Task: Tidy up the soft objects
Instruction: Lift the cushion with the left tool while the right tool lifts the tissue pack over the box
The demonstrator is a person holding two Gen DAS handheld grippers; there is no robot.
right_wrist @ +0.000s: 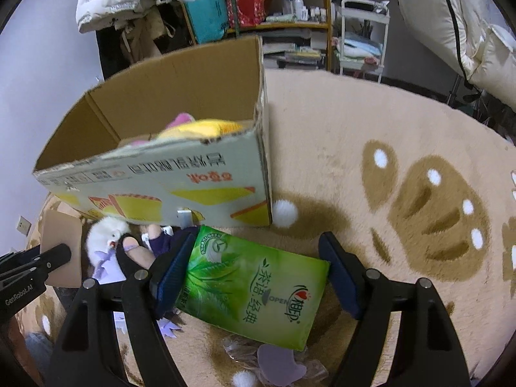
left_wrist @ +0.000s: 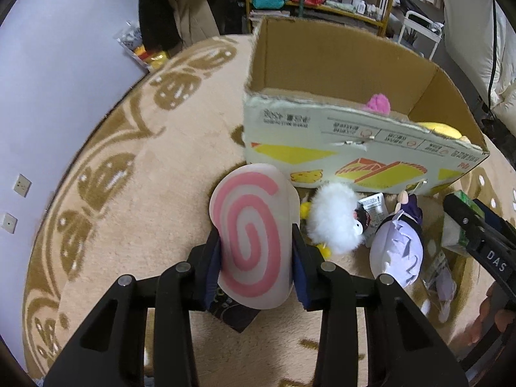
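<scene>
Your left gripper (left_wrist: pixel 256 254) pinches the pink-spiral cushion (left_wrist: pixel 250 235) between both pads, held upright clear of the rug (left_wrist: pixel 154 167), ready to go over the wall of the cardboard box (left_wrist: pixel 338 135) just ahead. Your right gripper (right_wrist: pixel 254 272) clamps the green tissue pack (right_wrist: pixel 258 285) across its width, jaws wide because the pack is broad. Both loads sit near the box, which already holds a yellow plush (right_wrist: pixel 206 128) and something pink. The white fluffy toy (left_wrist: pixel 335 217) and the purple doll (left_wrist: pixel 398 248) wait on the rug beside it. The box's near wall hides most of its contents, and the clear wrapper (right_wrist: pixel 245 351) under the pack is hard to make out
</scene>
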